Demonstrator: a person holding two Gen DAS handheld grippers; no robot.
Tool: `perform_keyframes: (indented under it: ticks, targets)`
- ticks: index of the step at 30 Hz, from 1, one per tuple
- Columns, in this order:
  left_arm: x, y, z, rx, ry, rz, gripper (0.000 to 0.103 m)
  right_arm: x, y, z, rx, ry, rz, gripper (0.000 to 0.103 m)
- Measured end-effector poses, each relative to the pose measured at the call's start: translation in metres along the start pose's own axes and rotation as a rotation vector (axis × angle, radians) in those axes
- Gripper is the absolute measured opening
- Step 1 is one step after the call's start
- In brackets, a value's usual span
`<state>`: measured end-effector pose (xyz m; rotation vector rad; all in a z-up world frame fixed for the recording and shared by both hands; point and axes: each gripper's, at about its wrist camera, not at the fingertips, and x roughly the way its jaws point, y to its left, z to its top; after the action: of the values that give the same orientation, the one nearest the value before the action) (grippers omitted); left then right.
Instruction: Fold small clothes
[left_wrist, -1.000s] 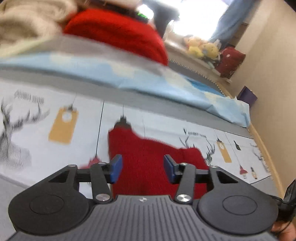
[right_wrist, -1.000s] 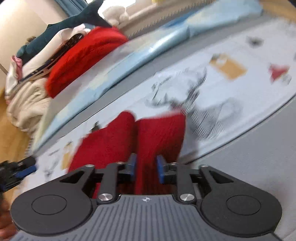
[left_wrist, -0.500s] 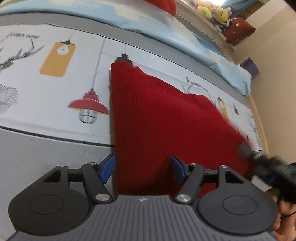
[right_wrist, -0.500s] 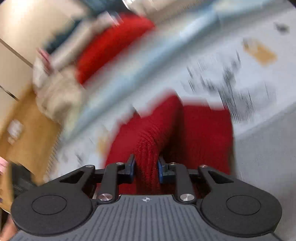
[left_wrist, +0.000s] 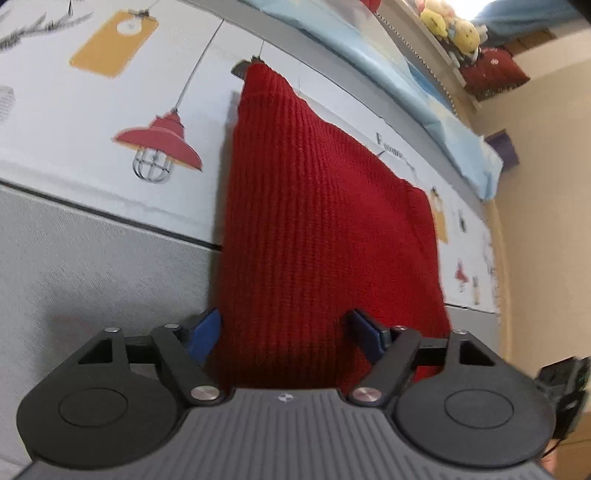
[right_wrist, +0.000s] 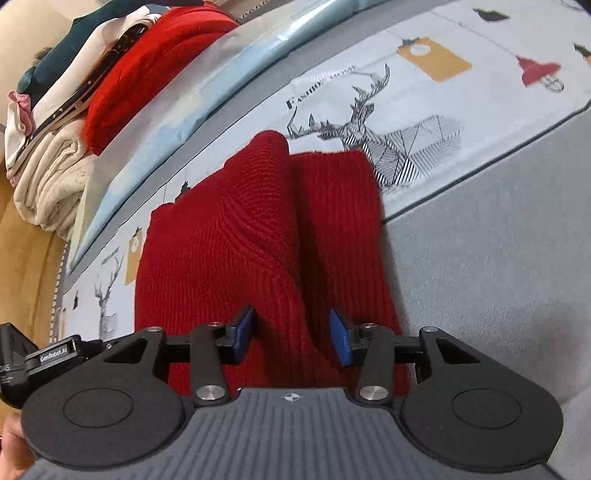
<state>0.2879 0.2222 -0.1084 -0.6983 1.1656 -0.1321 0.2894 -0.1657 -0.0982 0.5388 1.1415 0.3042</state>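
Lying on a printed sheet (left_wrist: 92, 155) with lamps, tags and deer, the red knit garment (left_wrist: 314, 206) stretches away from both cameras, its near end reaching over the plain grey cover (right_wrist: 498, 240) that borders the print. In the left wrist view it lies flat and smooth, its far end narrowing to a corner beside a drawn lamp cord. In the right wrist view a raised ridge of knit (right_wrist: 266, 192) runs along it, the left part lapping up over the right.

The left gripper (left_wrist: 286, 338) hangs over the garment's near end with its fingers wide and opening further; the blue pads (left_wrist: 207, 332) stand clear at either side of the cloth, which passes between them without being pinched. The right gripper (right_wrist: 291, 336) sits over the near end of the ridge, its fingers at middling width and opening, the knit between them but the pads not pressing on it.

Farther off lies a pale blue sheet (right_wrist: 192, 99). Beyond it, at the far left of the right wrist view, is a heap of clothes (right_wrist: 110, 74) in red, cream, white and dark green. Soft toys (left_wrist: 454, 29) sit on a far ledge in the left wrist view.
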Motion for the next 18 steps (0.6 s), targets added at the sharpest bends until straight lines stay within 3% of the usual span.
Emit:
perform_keyframes:
  ticks: [2, 4, 6, 11, 15, 17, 18]
  targets:
    - [0.002, -0.003, -0.004, 0.047, -0.016, 0.023, 0.078, 0.005, -0.002, -0.004, -0.045, 0.031, -0.016, 0.046]
    - [0.003, -0.006, -0.006, 0.082, -0.026, 0.04, 0.074, 0.009, 0.002, -0.005, -0.082, 0.039, -0.008, 0.025]
    - [0.001, -0.009, -0.007, 0.089, -0.038, 0.052, 0.071, 0.007, 0.012, -0.006, -0.141, 0.016, 0.0, 0.021]
    - [-0.014, -0.03, -0.016, 0.14, -0.102, 0.141, 0.07, 0.004, 0.021, -0.009, -0.195, -0.01, -0.027, 0.024]
    - [-0.038, -0.058, -0.034, 0.309, -0.191, 0.218, 0.068, -0.009, 0.026, -0.014, -0.226, -0.03, -0.05, 0.029]
    - [-0.028, -0.057, -0.043, 0.361, -0.143, 0.267, 0.07, -0.013, 0.023, -0.017, -0.241, -0.021, -0.066, 0.031]
    - [-0.02, -0.052, -0.05, 0.38, -0.123, 0.29, 0.077, -0.01, 0.02, -0.02, -0.257, -0.001, -0.097, 0.042]
